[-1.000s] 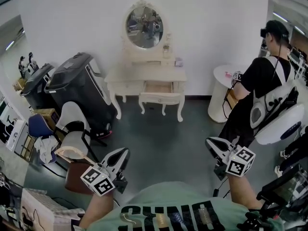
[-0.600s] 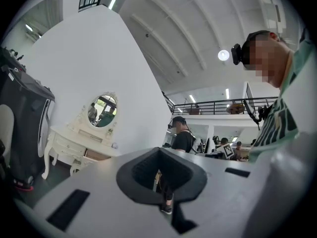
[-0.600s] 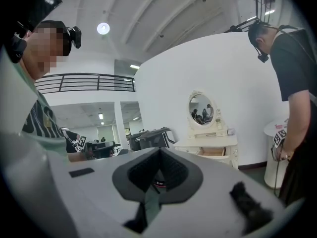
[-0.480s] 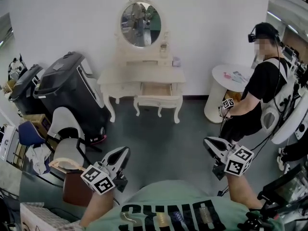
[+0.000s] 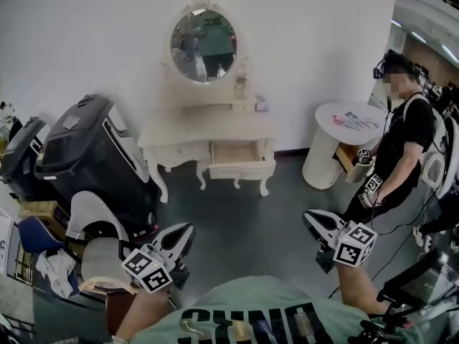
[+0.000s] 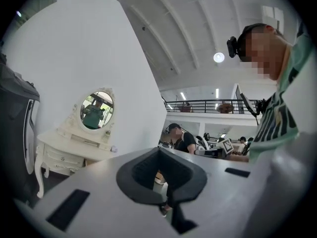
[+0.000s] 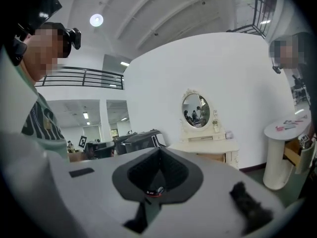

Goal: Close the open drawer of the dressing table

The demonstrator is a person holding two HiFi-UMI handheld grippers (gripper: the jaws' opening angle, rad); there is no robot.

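Open drawer (image 5: pixel 234 153) of the dressing table (image 5: pixel 172 136), upper centre of the frame, well apart from the left gripper (image 5: pixel 186 229) and right gripper (image 5: pixel 309 216) below, both closed and empty.

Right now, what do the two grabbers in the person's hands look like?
The left gripper and right gripper are white and black, tapering to a point. Each carries a white cube printed with black square markers. The person wears a green shirt with dark lettering.
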